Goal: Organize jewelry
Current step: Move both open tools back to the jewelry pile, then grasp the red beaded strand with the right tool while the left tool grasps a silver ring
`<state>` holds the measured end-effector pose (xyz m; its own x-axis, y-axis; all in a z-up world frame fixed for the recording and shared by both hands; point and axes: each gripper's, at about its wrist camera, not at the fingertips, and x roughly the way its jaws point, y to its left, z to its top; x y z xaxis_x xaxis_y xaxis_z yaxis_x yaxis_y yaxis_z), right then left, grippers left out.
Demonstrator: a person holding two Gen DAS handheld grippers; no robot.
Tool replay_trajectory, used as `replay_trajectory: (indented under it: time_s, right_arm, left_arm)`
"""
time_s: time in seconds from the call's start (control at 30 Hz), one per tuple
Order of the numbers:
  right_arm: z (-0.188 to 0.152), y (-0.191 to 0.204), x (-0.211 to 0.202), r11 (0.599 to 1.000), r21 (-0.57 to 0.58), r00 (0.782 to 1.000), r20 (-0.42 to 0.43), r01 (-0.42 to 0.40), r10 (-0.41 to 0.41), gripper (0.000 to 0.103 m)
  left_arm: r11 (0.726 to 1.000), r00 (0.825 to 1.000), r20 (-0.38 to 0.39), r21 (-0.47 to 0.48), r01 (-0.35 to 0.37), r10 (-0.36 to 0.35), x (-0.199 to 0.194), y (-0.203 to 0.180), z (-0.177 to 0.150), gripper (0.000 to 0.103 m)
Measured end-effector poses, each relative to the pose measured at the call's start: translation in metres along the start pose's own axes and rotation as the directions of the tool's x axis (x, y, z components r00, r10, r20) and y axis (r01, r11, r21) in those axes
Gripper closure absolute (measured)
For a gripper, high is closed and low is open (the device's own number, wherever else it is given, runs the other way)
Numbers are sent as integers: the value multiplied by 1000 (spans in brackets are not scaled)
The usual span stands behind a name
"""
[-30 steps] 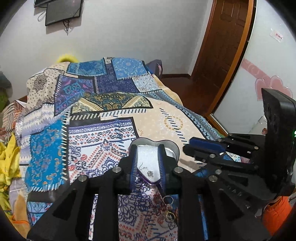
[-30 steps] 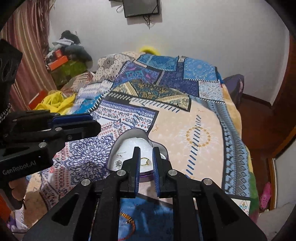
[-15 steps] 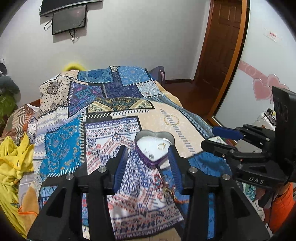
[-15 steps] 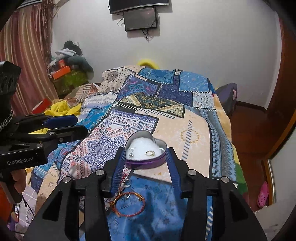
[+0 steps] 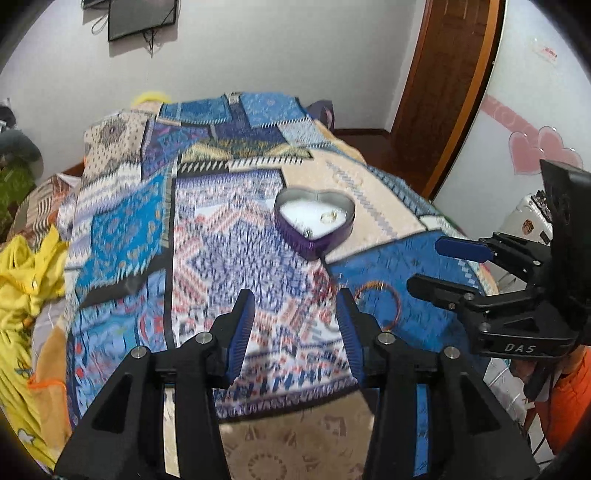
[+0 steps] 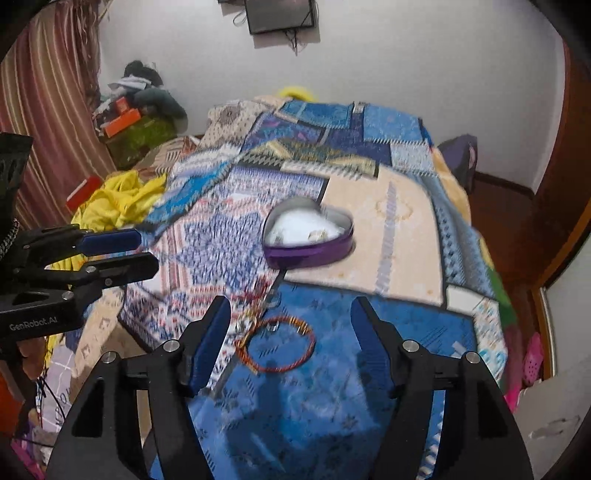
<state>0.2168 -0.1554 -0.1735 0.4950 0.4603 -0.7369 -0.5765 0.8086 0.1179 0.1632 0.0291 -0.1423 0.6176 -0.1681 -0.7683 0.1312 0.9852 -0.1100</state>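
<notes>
A purple heart-shaped tin (image 5: 315, 218) with a white lining sits on the patterned bedspread; it also shows in the right wrist view (image 6: 308, 233). A gold ring (image 5: 328, 217) lies inside it. An orange bangle (image 6: 276, 349) lies on the blue patch near the tin, with small loose pieces (image 6: 258, 308) beside it; the bangle also shows in the left wrist view (image 5: 380, 301). My left gripper (image 5: 295, 325) is open and empty, held back above the bed's near end. My right gripper (image 6: 290, 339) is open and empty, with the bangle between its fingers in the view.
The bed (image 5: 221, 258) fills both views. Yellow cloth (image 5: 26, 273) lies at its left side. A wooden door (image 5: 443, 85) stands at the far right, a television (image 6: 280, 14) hangs on the far wall, and piled clutter (image 6: 140, 107) sits by a curtain.
Both grippers opened and pulled back from the heart tin toward the bed's near end. The ring that was between the right fingers now lies in the tin.
</notes>
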Motion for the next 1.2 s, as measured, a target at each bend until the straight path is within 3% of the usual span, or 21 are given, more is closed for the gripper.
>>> replay_trajectory:
  time_s: [0.17, 0.33, 0.47, 0.67, 0.73, 0.9, 1.0, 1.2]
  right_arm:
    - [-16, 6, 32, 1000, -8, 996, -93, -4, 3, 39]
    - [-20, 13, 49, 1000, -27, 991, -131, -11, 7, 39]
    - [-22, 19, 54, 995, -99, 993, -113, 28, -40, 39]
    - [-23, 10, 54, 994, -107, 995, -101, -6, -5, 39]
    - [-25, 8, 53, 993, -118, 996, -88, -5, -5, 44]
    - [-26, -1, 48, 994, -110, 997, -71, 1, -9, 74]
    - [-26, -12, 46, 997, -79, 998, -67, -12, 6, 87]
    - [-30, -21, 38, 999, -30, 998, -52, -25, 24, 92]
  left_arm:
    - [1000, 999, -39, 0, -10, 10, 8, 3, -18, 58]
    - [1000, 998, -68, -17, -2, 1, 18, 6, -28, 58]
    - [999, 997, -81, -36, 11, -14, 25, 7, -29, 58]
    - [999, 996, -84, -30, 23, -25, 34, 4, -27, 58]
    - [999, 996, -85, -38, 38, -41, 37, 3, -26, 58]
    - [998, 994, -87, -24, 62, -64, 44, -3, -24, 58]
    - [997, 993, -90, -9, 74, -74, 47, -9, -23, 58]
    - [996, 992, -101, 46, 83, -78, 56, -25, -25, 63]
